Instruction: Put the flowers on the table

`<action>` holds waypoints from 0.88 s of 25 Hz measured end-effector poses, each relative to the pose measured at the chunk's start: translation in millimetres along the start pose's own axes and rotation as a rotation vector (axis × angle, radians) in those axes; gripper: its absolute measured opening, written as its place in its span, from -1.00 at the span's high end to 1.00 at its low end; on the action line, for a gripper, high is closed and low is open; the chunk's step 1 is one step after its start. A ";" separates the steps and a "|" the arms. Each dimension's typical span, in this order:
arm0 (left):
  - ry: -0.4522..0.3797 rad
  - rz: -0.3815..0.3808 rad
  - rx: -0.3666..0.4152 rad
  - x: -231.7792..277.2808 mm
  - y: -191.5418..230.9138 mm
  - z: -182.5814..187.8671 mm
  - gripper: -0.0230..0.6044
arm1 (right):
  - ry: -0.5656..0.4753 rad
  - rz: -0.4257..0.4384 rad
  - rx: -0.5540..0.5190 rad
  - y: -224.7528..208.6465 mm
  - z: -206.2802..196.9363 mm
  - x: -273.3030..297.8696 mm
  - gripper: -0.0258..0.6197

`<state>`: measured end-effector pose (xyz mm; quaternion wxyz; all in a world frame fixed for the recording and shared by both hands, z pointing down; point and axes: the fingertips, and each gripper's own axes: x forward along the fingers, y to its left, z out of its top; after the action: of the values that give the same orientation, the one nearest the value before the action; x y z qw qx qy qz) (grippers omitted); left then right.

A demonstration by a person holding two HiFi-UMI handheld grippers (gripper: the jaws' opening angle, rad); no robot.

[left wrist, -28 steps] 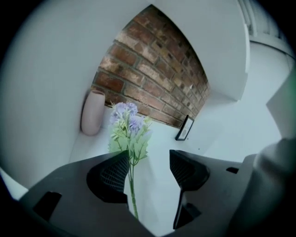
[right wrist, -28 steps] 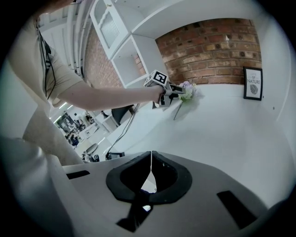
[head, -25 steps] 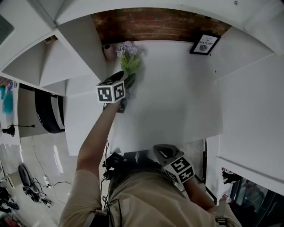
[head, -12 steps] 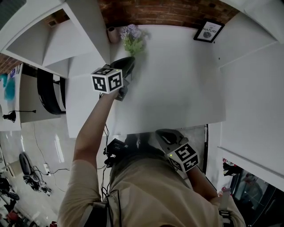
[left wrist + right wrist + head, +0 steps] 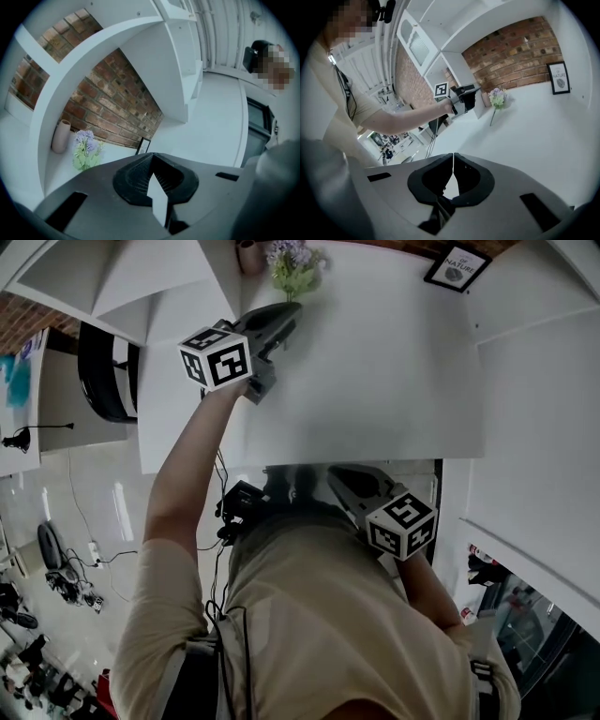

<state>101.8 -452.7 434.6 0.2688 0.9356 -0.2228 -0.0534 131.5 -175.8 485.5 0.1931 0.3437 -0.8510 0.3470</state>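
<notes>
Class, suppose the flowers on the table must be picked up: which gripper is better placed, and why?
Left. The left gripper, jaws just closed and empty, is near the flowers at the table's far end; the right gripper sits at the near edge.

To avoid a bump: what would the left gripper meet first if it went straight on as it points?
Probably the brick wall, near the picture frame, though depth is unclear; the flowers stand left of that line.
</notes>
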 end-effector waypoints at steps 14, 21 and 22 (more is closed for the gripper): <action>0.054 -0.111 0.074 -50.8 -55.5 -20.3 0.90 | -0.191 0.198 0.145 16.5 49.1 6.2 0.85; 0.056 -0.023 0.118 -72.5 -56.3 -22.4 0.90 | -0.248 0.192 0.176 12.5 60.6 12.2 0.85; 0.063 -0.014 0.127 -75.3 -59.0 -24.8 0.90 | -0.253 0.187 0.178 11.7 61.6 11.4 0.85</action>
<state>62.8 -362.6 423.1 0.2155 0.9535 -0.2105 -0.0119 109.7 -219.4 444.4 0.0203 0.3197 -0.8627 0.3912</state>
